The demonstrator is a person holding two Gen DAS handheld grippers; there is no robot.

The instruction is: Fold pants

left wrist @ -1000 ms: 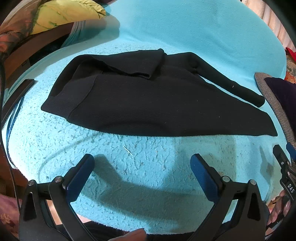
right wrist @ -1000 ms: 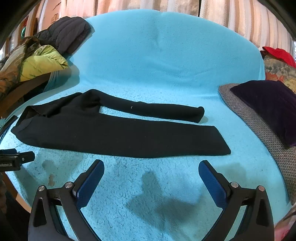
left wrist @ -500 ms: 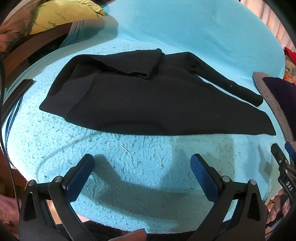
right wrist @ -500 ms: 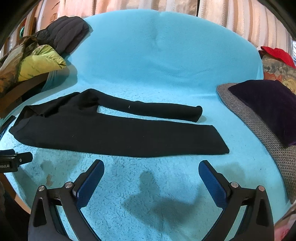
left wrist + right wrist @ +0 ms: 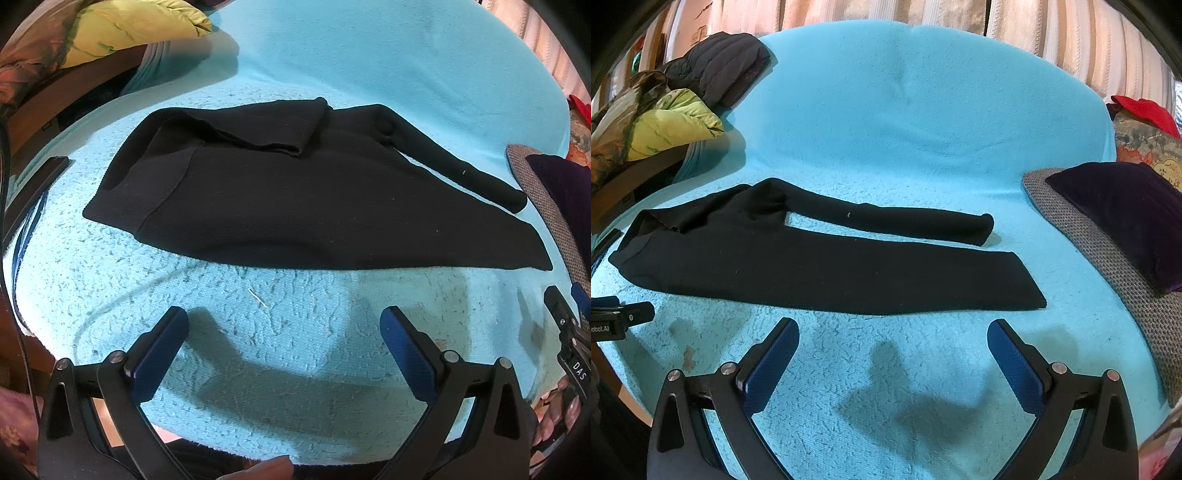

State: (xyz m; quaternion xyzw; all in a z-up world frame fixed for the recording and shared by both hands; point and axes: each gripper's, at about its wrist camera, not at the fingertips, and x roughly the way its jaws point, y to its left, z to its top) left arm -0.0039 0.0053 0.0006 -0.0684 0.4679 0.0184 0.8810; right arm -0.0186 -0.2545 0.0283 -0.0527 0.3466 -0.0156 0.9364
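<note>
Right wrist view: both grippers (image 5: 893, 354) (image 5: 284, 341) gape empty; pants (image 5: 820, 269) unfolded; rumpled waistband, frame left, risks a crooked fold.

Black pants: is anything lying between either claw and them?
Nothing visible. Only bare turquoise blanket separates the open left claw and open right claw from the black pants; the cushions and jackets sit off to the sides.
</note>
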